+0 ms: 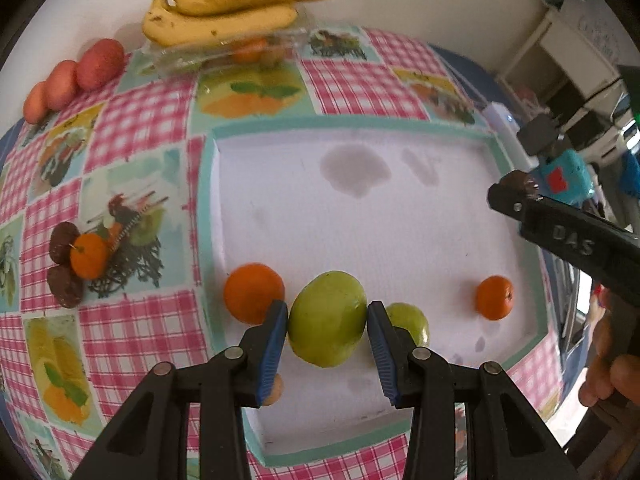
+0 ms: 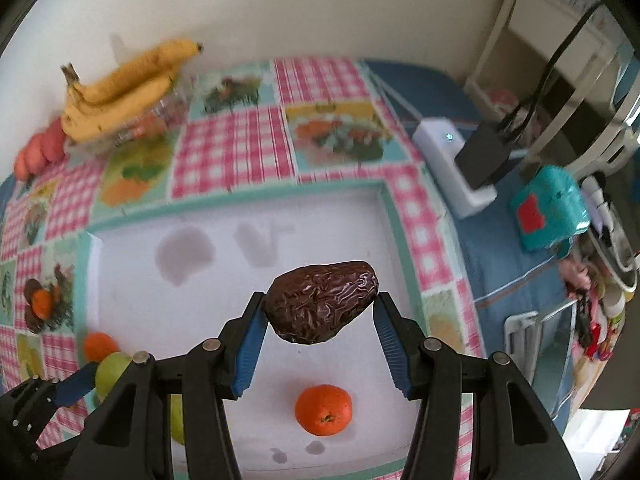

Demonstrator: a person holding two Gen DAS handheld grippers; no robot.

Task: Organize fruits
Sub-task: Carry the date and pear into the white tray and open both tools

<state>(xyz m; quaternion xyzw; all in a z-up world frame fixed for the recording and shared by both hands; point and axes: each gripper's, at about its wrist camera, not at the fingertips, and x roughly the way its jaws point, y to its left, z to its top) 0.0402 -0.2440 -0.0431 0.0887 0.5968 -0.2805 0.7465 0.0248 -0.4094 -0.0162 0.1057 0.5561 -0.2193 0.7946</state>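
Left wrist view: the left gripper (image 1: 327, 316) squeezes a big green fruit (image 1: 326, 318) on the white tray (image 1: 400, 216) — an orange (image 1: 253, 292) sits at its 9 o'clock, bananas (image 1: 224, 12) at 12.

Right wrist view: the right gripper (image 2: 320, 306) pinches a wrinkly brown date (image 2: 322, 302) above the tray — a small orange (image 2: 324, 410) lies at 6 o'clock.

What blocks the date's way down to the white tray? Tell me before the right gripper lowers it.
Nothing visible does. The right gripper holds the date above a bare stretch of the white tray. The nearest fruit, a small orange, lies nearer the camera, apart from the date.
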